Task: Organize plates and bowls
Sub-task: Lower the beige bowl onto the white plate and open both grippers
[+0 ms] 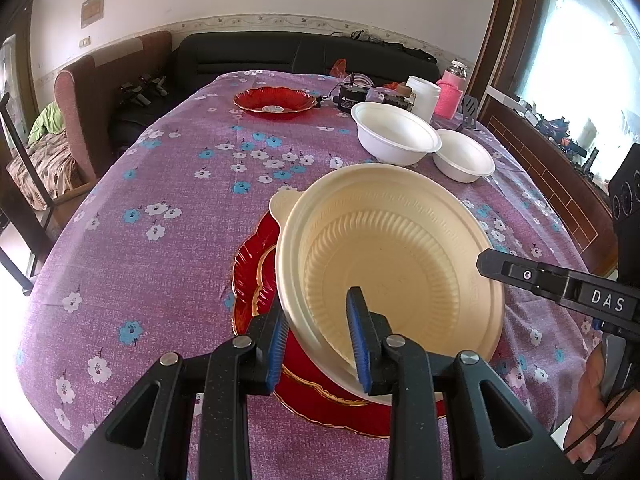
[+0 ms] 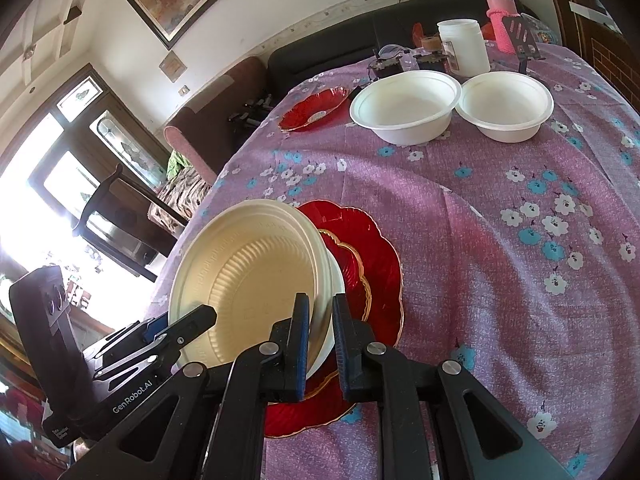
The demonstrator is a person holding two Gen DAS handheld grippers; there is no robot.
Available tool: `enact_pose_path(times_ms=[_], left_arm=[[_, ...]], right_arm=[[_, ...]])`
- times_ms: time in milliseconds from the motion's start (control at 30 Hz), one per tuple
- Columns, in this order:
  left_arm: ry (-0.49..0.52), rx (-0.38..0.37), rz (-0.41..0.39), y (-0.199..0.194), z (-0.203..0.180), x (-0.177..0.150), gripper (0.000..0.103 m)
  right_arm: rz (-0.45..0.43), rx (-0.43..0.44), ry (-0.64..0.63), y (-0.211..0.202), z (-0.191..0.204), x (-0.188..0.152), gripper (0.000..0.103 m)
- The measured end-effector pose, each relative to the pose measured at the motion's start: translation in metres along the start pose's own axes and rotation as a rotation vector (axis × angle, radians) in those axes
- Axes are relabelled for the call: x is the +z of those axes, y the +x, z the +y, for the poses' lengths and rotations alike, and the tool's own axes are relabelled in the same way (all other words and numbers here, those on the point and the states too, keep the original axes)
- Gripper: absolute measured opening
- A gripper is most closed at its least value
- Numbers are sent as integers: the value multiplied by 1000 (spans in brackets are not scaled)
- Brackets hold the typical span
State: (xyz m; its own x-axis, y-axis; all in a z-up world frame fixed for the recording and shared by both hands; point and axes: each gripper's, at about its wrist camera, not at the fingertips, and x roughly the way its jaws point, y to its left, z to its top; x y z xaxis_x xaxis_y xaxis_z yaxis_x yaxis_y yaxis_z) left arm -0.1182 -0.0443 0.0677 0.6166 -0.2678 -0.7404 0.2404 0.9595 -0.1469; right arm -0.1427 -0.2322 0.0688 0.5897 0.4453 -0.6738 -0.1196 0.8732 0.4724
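A cream ribbed plastic bowl (image 1: 396, 256) is held tilted over a stack of red scalloped plates (image 1: 256, 280) near the table's front. My left gripper (image 1: 320, 340) is shut on the bowl's near rim. My right gripper (image 2: 320, 344) is shut on the opposite rim of the same bowl (image 2: 248, 272), over the red plates (image 2: 372, 256). Two white bowls (image 1: 396, 134) (image 1: 464, 156) stand side by side at the back right; they also show in the right wrist view (image 2: 404, 104) (image 2: 506, 104). Another red plate (image 1: 274, 100) (image 2: 314, 108) lies at the far side.
The table wears a purple flowered cloth (image 1: 160, 184). A white jar (image 1: 424, 96), a pink bottle (image 1: 450, 92) and small black devices (image 1: 352, 98) crowd the back right. A dark sofa (image 1: 248, 56) and a chair (image 1: 80, 92) stand beyond the table.
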Motion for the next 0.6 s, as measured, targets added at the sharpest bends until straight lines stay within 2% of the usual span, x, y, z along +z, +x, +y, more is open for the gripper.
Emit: enact_pose_path(times_ms=[267, 333, 400, 600], left_arm=[[-2, 1, 1, 0, 0, 0, 28], [-4, 3, 0, 0, 1, 0, 31], [-4, 10, -9, -2, 1, 0, 39], [-2, 18, -22, -7, 1, 0, 40]], right_arm=[[2, 1, 1, 0, 0, 0, 14], [2, 3, 2, -1, 1, 0, 14], [0, 6, 3, -2, 1, 0, 14], [-17, 12, 6, -8, 1, 0, 17]])
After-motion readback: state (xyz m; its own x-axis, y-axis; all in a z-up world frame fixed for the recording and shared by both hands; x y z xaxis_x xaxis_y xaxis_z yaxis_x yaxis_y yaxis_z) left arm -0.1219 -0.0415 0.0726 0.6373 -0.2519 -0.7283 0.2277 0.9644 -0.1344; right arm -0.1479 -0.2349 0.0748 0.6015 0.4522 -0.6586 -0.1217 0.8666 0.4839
